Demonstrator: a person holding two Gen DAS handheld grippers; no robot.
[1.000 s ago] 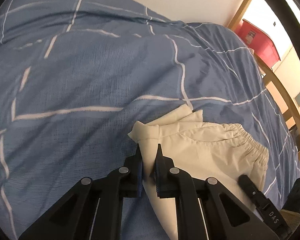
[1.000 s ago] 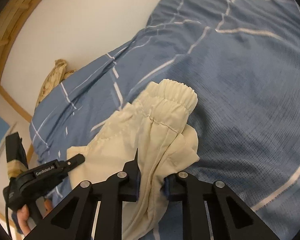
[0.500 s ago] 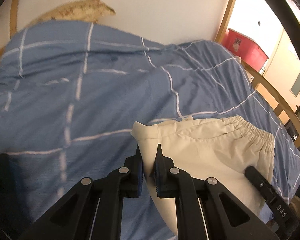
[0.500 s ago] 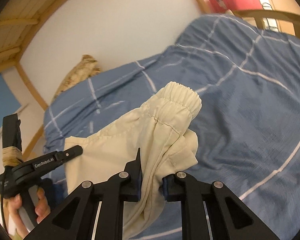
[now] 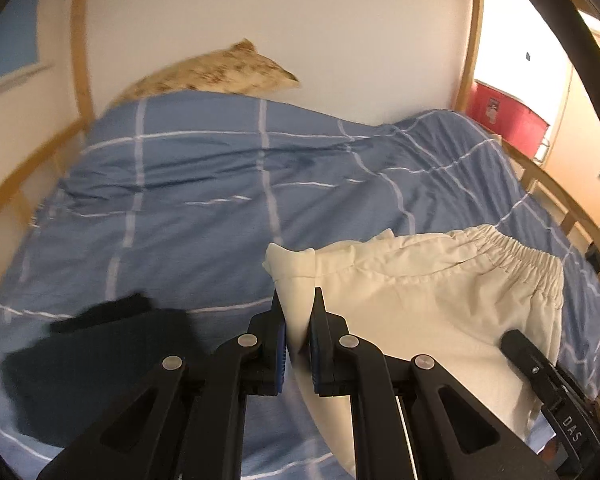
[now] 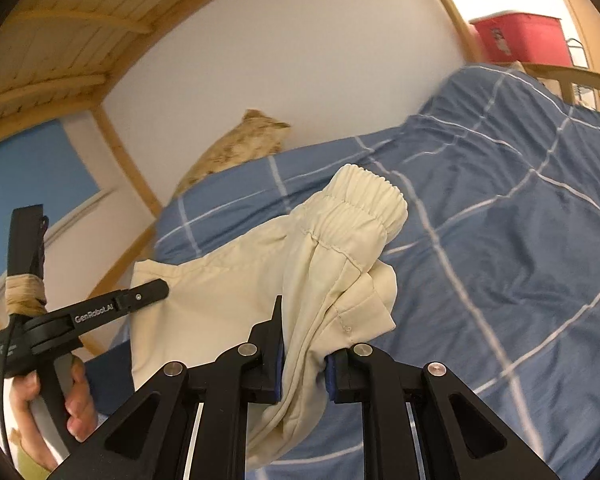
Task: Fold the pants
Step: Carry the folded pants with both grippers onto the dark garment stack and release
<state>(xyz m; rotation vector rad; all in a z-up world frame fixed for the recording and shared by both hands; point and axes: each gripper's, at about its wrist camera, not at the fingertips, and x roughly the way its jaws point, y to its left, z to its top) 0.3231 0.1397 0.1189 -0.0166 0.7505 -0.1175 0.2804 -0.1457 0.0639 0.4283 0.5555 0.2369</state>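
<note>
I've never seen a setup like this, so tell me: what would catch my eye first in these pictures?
Cream pants hang in the air over a bed, stretched between two black grippers. The left gripper pinches one corner of the cloth and the right gripper clamps a bunched part near the elastic waistband. Below lies a blue checked blanket, with a dark garment on its near left.

The blue checked duvet [image 5: 220, 208] lies broad and bare beyond the lifted cream pants [image 5: 420, 300], open for passage; a dark garment [image 5: 100, 360] lies on its near left part; a patterned pillow [image 5: 220, 74] blocks its far edge against the wall; wooden rails [image 5: 548, 184] bound its right side; wooden slats [image 6: 60, 40] close in above it.
</note>
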